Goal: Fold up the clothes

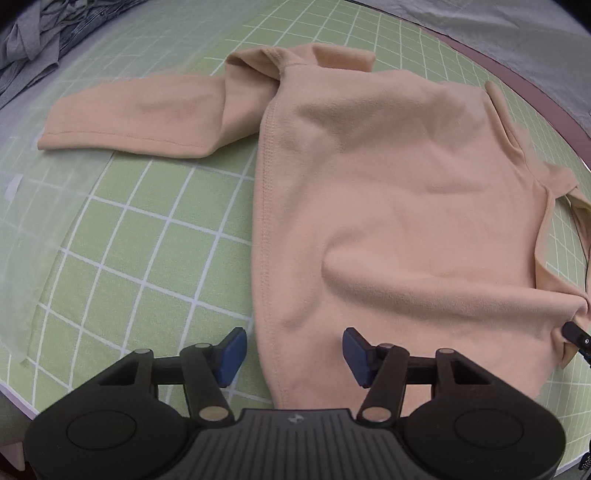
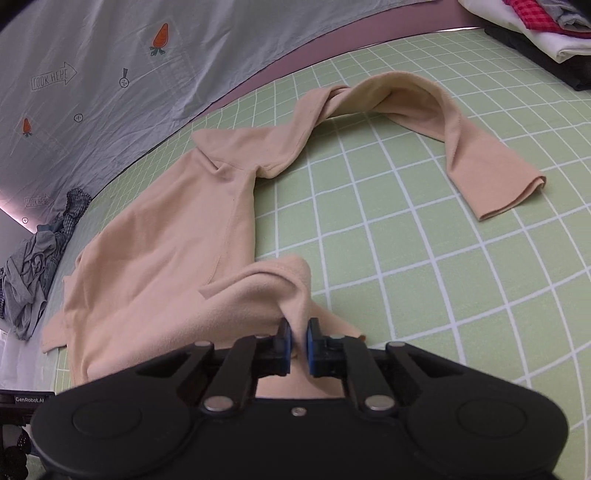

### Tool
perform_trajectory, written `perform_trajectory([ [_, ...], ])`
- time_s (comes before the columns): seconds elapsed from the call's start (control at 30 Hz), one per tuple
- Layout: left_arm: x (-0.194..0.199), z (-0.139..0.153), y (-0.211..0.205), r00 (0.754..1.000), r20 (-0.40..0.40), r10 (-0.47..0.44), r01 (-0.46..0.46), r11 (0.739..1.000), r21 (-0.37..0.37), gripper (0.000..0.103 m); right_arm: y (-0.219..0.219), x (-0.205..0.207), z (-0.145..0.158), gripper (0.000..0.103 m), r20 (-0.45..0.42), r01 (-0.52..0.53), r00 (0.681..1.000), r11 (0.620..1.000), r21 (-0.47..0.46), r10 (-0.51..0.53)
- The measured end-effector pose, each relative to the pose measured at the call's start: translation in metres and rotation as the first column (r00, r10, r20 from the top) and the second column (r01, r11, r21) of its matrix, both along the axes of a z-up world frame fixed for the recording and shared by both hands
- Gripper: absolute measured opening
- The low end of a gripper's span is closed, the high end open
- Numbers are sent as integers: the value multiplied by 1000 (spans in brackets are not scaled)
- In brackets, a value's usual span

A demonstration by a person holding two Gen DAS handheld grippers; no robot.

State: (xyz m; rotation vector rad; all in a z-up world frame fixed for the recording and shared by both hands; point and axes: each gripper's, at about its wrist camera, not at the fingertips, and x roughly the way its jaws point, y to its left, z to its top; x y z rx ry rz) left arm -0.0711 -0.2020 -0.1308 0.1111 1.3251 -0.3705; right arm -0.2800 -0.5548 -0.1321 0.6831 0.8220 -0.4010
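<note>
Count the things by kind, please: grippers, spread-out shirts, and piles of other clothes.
Grippers: 2, left gripper open, right gripper pinching the beige shirt
Spread-out shirts: 1
Clothes piles: 2, grey pile and mixed pile
Total: 5

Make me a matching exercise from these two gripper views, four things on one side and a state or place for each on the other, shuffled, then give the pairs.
Things:
1. left gripper
2. right gripper
3. peach top
4. grey clothes pile

States or places:
A. heaped at the mat's edge
B. open, at the top's near edge
C. shut on a raised fold of fabric
D. spread on the green grid mat, sleeves out to the sides

Pairs: 1-B, 2-C, 3-D, 4-A
</note>
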Motion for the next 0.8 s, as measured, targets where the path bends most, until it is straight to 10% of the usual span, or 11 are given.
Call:
perform_trajectory([
  [0.1, -4, 2, -1, 999, 43, -31, 30, 999, 10, 10, 10, -9, 6, 7, -23, -10, 1000, 999, -35, 9],
  [0.23, -5, 7, 11, 997, 68, -19, 21, 999, -24, 4, 34, -17, 13, 7, -74, -36, 997, 997, -71, 31],
  [0.63, 13, 11, 40, 994, 106, -29, 30, 1000, -8, 11, 123, -11, 8, 20, -288, -175, 950, 971, -160, 123],
  [0.8, 16, 30, 32, 985, 159, -61, 63, 998, -4, 47, 121, -13, 24, 44, -263, -159, 959, 968, -195, 104],
])
